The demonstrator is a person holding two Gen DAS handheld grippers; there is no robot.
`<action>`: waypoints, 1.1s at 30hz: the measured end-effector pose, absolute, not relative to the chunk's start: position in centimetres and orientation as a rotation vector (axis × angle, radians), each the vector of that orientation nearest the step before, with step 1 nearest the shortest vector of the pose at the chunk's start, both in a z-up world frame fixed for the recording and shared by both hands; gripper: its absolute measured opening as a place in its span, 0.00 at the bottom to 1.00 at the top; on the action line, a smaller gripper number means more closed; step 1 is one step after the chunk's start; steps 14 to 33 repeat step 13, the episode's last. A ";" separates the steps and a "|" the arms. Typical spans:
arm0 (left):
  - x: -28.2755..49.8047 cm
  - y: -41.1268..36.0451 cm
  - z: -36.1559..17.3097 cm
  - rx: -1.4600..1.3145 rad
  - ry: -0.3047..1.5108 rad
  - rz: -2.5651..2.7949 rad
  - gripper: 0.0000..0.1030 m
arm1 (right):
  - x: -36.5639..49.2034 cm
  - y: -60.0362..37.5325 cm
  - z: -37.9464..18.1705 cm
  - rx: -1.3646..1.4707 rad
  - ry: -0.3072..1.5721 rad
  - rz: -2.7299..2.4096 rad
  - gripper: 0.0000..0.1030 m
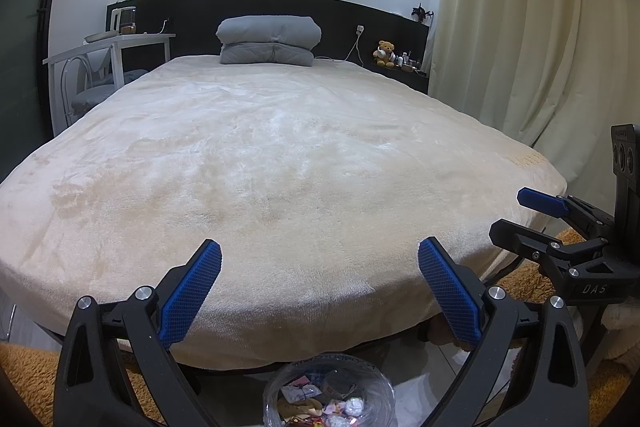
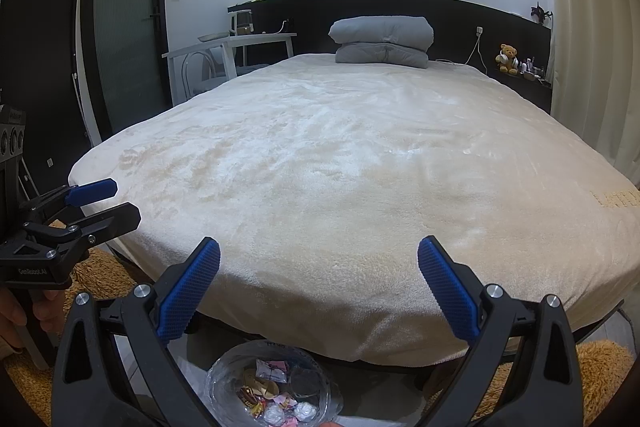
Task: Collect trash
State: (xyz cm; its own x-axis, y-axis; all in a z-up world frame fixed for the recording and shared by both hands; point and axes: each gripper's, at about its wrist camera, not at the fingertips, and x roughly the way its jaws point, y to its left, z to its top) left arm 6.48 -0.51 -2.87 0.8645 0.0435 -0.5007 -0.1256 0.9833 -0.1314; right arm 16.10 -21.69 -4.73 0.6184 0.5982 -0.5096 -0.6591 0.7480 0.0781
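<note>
left tool (image 1: 320, 267) spread apart, right tool (image 2: 319, 264) spread apart, both over cream bed (image 1: 280, 163), clear trash bag (image 2: 272, 391) of wrappers below

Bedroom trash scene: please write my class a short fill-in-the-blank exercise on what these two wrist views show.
1. Both the left gripper and the right gripper have jaws standing ____.
2. The wrappers lie inside a clear plastic ____.
3. The folded grey quilt lies at the ____ of the bed.

Missing words: open; bag; head
</note>
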 end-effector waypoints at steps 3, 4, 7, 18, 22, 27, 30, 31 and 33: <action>6.5 -0.6 -2.8 -0.159 0.518 0.088 0.94 | 16.1 -21.7 -4.7 -0.121 0.539 0.725 0.95; 6.5 -0.6 -2.7 -0.159 0.518 0.088 0.94 | 16.1 -21.7 -4.7 -0.121 0.541 0.725 0.95; 6.6 -0.6 -2.6 -0.161 0.518 0.087 0.94 | 16.1 -21.7 -4.7 -0.121 0.539 0.725 0.95; 6.7 -0.6 -2.6 -0.161 0.522 0.091 0.94 | 16.1 -21.7 -4.7 -0.122 0.539 0.725 0.95; 6.7 -0.6 -2.6 -0.161 0.522 0.091 0.94 | 16.1 -21.7 -4.7 -0.122 0.539 0.725 0.95; 6.7 -0.6 -2.6 -0.161 0.522 0.091 0.94 | 16.1 -21.7 -4.7 -0.122 0.539 0.725 0.95; 6.7 -0.6 -2.6 -0.161 0.522 0.091 0.94 | 16.1 -21.7 -4.7 -0.122 0.539 0.725 0.95; 6.7 -0.6 -2.6 -0.161 0.522 0.091 0.94 | 16.1 -21.7 -4.7 -0.122 0.539 0.725 0.95; 6.7 -0.6 -2.6 -0.161 0.522 0.091 0.94 | 16.1 -21.7 -4.7 -0.122 0.539 0.725 0.95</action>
